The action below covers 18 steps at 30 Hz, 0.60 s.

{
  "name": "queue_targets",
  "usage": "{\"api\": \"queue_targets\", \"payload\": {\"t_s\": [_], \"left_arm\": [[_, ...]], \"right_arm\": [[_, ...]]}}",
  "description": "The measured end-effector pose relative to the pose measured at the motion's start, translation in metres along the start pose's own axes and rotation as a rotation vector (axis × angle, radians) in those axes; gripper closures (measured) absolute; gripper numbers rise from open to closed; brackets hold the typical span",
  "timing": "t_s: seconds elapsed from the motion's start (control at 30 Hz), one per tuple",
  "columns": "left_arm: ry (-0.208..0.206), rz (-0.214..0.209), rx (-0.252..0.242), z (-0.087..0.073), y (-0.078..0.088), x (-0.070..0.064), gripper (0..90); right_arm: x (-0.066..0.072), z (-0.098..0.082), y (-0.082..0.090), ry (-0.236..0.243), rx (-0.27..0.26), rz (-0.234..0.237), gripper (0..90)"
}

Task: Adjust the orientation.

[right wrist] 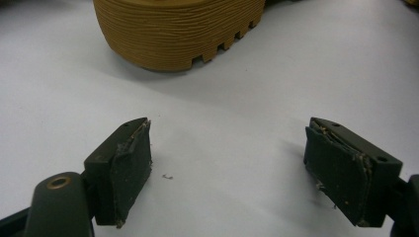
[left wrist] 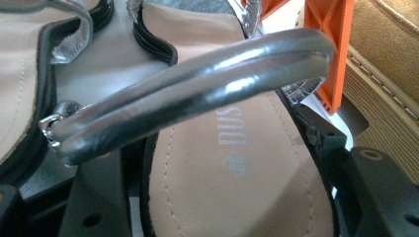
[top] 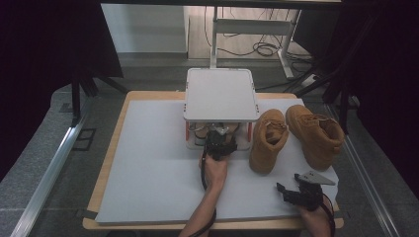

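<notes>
We see a silver-strapped sandal (left wrist: 222,148), tan insole up, lying flat between our left gripper (left wrist: 217,197) jaws, strap arching just ahead.

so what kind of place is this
Probably a lab recording setup, not a home: a small white two-tier rack on a white-covered table, floor cables, and a handheld left claw.

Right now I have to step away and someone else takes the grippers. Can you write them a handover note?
Left gripper: reached under the white shelf, jaws either side of a silver-strapped sandal; whether it grips yet, cannot tell.
Right gripper: open, empty, low over the white mat, facing the near tan boot.
Second tan boot stands to its right.
Done: sandal reached. Left: grip it and bring it out.
</notes>
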<state>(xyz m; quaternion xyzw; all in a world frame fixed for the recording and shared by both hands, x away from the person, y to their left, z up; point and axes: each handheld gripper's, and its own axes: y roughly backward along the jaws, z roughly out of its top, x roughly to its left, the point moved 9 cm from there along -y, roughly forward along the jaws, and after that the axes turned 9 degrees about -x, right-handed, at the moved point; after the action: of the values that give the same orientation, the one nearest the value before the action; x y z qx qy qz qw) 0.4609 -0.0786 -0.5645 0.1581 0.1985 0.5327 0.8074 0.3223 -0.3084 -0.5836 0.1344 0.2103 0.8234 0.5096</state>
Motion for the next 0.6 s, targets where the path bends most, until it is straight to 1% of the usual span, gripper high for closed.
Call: {"api": "queue_targets", "payload": {"t_s": [0.07,0.17,0.3,0.53,0.6], "left_arm": [[0.005,-0.002,0.002,0.000,0.000,0.000,36.9],[0.015,-0.018,0.010,-0.002,0.002,-0.001,35.1],[0.024,-0.024,0.011,-0.004,0.008,-0.001,33.2],[-0.020,-0.037,0.007,-0.007,0.024,-0.001,32.8],[-0.028,-0.042,0.005,-0.008,0.029,-0.001,34.3]], "right_arm": [[0.000,0.000,0.000,0.002,0.001,0.001,18.5],[0.000,0.000,0.000,0.001,0.001,0.001,18.6],[0.000,0.000,0.000,0.002,0.001,0.001,18.6],[0.000,0.000,0.000,0.001,0.002,0.001,18.6],[0.000,0.000,0.000,0.001,0.001,0.000,18.6]]}}
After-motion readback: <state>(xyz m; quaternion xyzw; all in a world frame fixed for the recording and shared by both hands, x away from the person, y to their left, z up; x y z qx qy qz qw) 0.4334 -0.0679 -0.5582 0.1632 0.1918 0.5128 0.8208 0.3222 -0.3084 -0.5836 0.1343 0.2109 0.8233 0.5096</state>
